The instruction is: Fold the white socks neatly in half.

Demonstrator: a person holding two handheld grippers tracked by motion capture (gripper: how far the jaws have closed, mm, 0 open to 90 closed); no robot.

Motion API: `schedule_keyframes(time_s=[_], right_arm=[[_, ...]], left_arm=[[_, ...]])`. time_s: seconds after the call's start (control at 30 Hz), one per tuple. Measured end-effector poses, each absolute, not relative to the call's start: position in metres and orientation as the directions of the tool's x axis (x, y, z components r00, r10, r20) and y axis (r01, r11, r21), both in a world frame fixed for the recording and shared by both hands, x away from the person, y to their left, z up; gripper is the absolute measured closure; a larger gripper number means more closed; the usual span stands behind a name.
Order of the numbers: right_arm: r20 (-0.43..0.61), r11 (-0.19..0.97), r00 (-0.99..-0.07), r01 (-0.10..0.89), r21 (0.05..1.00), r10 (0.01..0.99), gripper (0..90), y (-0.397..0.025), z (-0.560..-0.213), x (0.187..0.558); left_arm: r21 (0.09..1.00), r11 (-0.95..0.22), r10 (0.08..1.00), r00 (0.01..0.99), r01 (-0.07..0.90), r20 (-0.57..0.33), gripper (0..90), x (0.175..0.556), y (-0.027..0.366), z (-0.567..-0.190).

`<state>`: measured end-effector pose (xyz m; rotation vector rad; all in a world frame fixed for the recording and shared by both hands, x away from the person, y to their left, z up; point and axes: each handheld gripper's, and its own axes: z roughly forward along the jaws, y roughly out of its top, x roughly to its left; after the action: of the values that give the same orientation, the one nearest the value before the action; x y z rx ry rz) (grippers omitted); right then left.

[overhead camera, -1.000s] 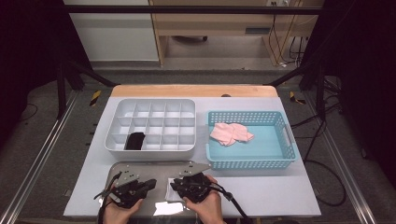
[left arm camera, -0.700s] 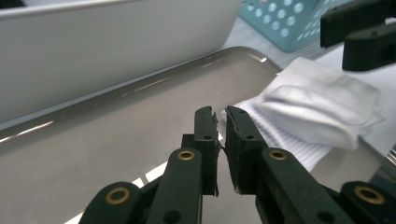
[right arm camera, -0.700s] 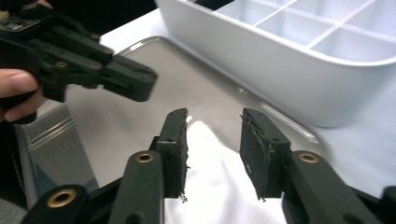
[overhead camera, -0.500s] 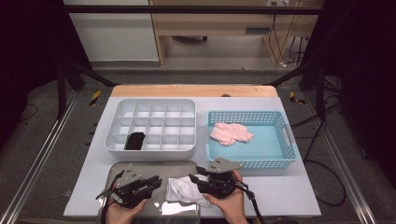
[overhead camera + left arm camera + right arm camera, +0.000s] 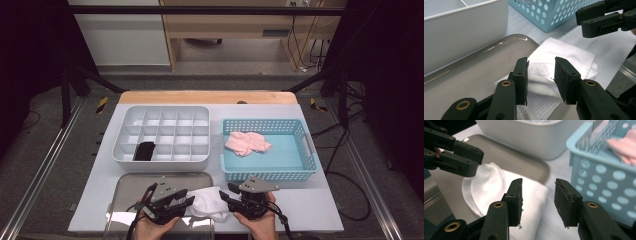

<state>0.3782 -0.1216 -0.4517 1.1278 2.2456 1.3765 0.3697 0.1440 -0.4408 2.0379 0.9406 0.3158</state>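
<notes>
Hovering released, jaws apart, the left gripper [image 5: 541,75] and right gripper [image 5: 537,200] are flanking one white cloth [image 5: 207,201], which was pinched between them a second ago; it is lying between them, half on one grey tray [image 5: 150,180], ready for folding. Beyond are sitting one white divided box [image 5: 165,132] and one blue basket [image 5: 300,150] holding one pink cloth [image 5: 246,142].

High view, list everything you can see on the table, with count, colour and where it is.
Table: one, white top.
Divided organiser: one, white, rear left.
Folded item: one, black, in a front-row compartment of the organiser.
Basket: one, light blue, rear right.
Pink cloth: one, inside the basket.
Tray: one, metal grey, front left.
White cloth: one, folded, overlapping the tray's right edge.
Left gripper: black, open, at the white cloth.
Right gripper: black, open, at the white cloth.
</notes>
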Motion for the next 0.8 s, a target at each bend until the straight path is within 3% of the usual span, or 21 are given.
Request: schedule_keyframes(time_s=[0.1,0.27,0.33,0.53,0.63,0.8], right_arm=[[0.18,0.251,-0.654,0.508,0.824,0.734,68.3,-0.123,-0.458,0.378],[0.238,0.291,-0.678,0.568,0.77,0.695,83.1,-0.12,-0.469,0.38],[0.247,0.308,-0.687,0.578,0.756,0.684,90.0,-0.119,-0.472,0.38],[0.225,0.356,-0.698,0.582,0.731,0.679,88.7,-0.116,-0.479,0.38],[0.253,0.306,-0.687,0.581,0.754,0.681,77.0,-0.121,-0.472,0.381],[0.269,0.264,-0.647,0.604,0.752,0.714,66.2,-0.131,-0.471,0.38]], left_arm=[[0.759,-0.39,0.743,0.665,0.521,-0.075,68.3,0.372,0.135,-0.446],[0.727,-0.407,0.756,0.65,0.553,-0.072,87.7,0.373,0.136,-0.457],[0.727,-0.408,0.755,0.652,0.552,-0.072,89.2,0.373,0.138,-0.459],[0.749,-0.403,0.75,0.659,0.525,-0.058,89.2,0.373,0.142,-0.459],[0.779,-0.375,0.729,0.679,0.502,-0.087,84.0,0.371,0.143,-0.452],[0.776,-0.408,0.69,0.719,0.481,-0.083,83.9,0.369,0.125,-0.45]])
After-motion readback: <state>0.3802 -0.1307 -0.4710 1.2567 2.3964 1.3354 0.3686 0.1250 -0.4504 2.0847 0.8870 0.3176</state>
